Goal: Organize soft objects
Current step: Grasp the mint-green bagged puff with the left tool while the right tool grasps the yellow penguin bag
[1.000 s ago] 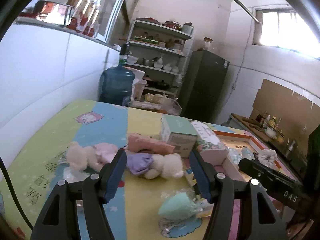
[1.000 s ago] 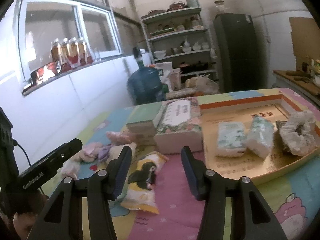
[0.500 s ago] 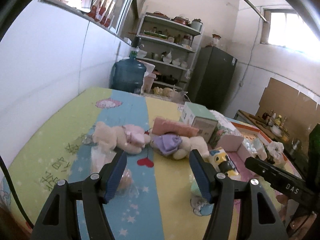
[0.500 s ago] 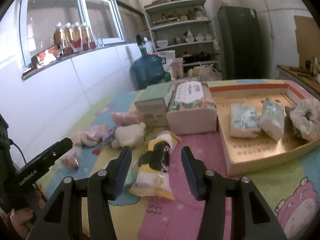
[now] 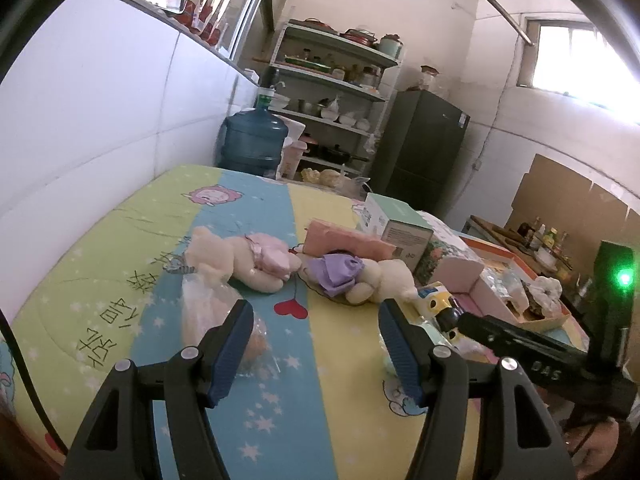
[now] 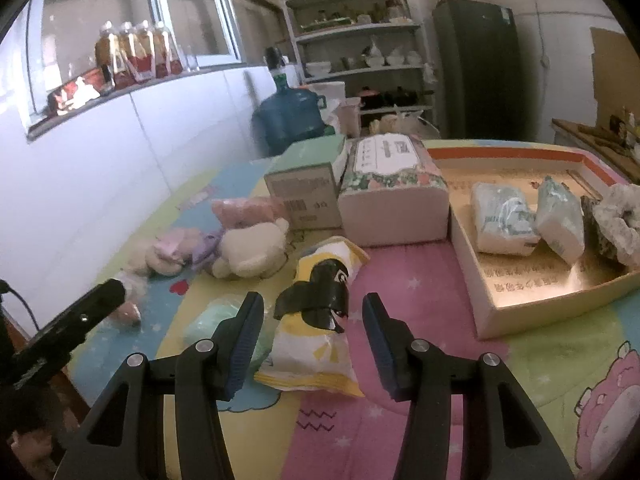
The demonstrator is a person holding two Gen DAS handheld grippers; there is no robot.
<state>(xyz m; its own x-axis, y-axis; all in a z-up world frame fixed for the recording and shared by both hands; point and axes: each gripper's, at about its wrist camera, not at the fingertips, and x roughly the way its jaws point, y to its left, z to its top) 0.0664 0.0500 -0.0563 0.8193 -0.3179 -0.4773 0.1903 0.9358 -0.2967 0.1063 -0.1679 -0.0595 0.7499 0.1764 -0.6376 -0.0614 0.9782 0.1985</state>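
Two plush bears lie on the colourful table cover: one in pink (image 5: 244,258) and one in purple (image 5: 356,276), also in the right wrist view (image 6: 248,250). A pink pouch (image 5: 344,240) lies behind them. A clear bag (image 5: 216,312) lies by my left gripper (image 5: 316,344), which is open and empty above the cover. My right gripper (image 6: 312,336) is open around a yellow and black snack bag (image 6: 316,312), without touching it. A mint soft item (image 6: 218,324) lies left of it.
A gold tray (image 6: 520,304) at right holds two tissue packs (image 6: 504,216) and a scrunchie (image 6: 620,228). A floral tissue box (image 6: 392,188) and a green carton (image 6: 308,184) stand behind the toys. A white wall runs along the left.
Both grippers have pulled back toward the near edge of the table; the toys and bags now sit farther ahead. Nothing was taken hold of.
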